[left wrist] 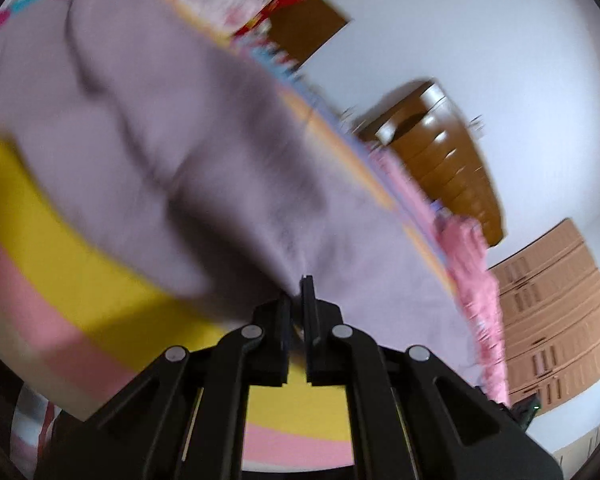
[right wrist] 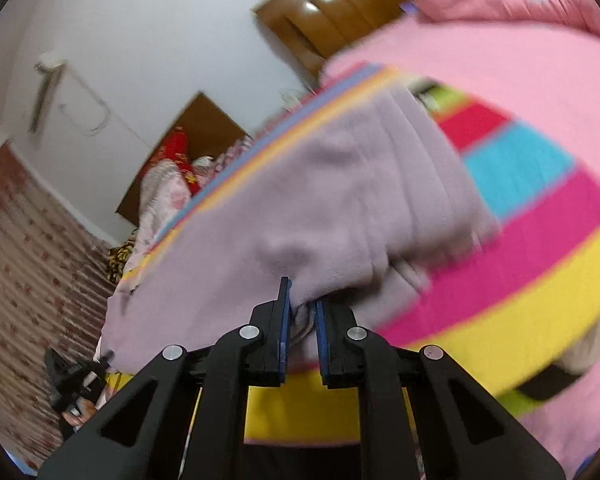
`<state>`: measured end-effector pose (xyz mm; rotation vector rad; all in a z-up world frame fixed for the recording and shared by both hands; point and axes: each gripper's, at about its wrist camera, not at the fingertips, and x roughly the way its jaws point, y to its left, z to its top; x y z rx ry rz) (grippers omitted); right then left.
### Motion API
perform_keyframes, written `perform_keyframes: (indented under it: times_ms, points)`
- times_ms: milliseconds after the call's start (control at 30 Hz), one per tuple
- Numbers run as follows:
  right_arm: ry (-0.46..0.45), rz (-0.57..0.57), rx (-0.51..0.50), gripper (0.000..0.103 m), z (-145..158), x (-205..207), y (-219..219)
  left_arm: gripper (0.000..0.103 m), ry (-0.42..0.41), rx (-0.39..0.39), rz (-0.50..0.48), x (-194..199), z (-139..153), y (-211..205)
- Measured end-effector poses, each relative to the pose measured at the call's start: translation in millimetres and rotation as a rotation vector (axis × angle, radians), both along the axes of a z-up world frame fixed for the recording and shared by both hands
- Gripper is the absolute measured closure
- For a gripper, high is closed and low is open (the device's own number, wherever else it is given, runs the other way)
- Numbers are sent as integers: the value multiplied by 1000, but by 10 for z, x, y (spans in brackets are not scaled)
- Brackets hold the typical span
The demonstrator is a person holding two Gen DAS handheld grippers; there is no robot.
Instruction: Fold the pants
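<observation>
Pants pinched at both grippers, lifted over the striped bedspread

Cloth was clamped between the pressed fingers of the left gripper (left wrist: 298, 300) and right gripper (right wrist: 302, 308); the lilac pants (right wrist: 320, 200) were spread forward from both over the bedspread (right wrist: 540, 248), long axis judged running between them.

white walls (right wrist: 148, 32), a dark wooden headboard (left wrist: 444, 152), a light brown cabinet (left wrist: 556, 312), a patterned curtain (right wrist: 24, 256).

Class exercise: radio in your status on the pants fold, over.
Left gripper shut on pants. Right gripper shut on pants too. Striped blanket beneath. Nothing seen in the way.
</observation>
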<state>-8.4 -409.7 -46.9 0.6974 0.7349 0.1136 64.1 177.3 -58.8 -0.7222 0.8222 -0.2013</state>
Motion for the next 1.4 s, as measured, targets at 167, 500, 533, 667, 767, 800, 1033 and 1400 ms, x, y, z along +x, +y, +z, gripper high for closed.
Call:
perform_keyframes:
  times_ms: [167, 500, 533, 667, 767, 800, 1033, 1400]
  points:
    - [-14, -4, 6, 91, 61, -24, 39, 98, -23, 17, -4, 12, 82, 9]
    - [5, -27, 85, 82, -94, -89, -53, 92, -53, 52, -10, 46, 177, -68]
    - [2, -23, 82, 79, -66, -89, -39, 80, -67, 36, -19, 44, 193, -69]
    - [-5, -11, 74, 69, -36, -74, 12, 59, -96, 16, -30, 27, 197, -78]
    - [-11, -14, 38, 73, -34, -53, 48, 63, -76, 33, -32, 81, 137, -132]
    - [-6, -20, 25, 83, -32, -42, 51, 82, -69, 39, -24, 92, 105, -125]
    - [-104, -36, -101, 91, 287, -136, 180, 97, -157, 64, 5, 80, 299, -62]
    - [-13, -35, -59, 88, -5, -134, 95, 85, -54, 82, 31, 180, -41, 29]
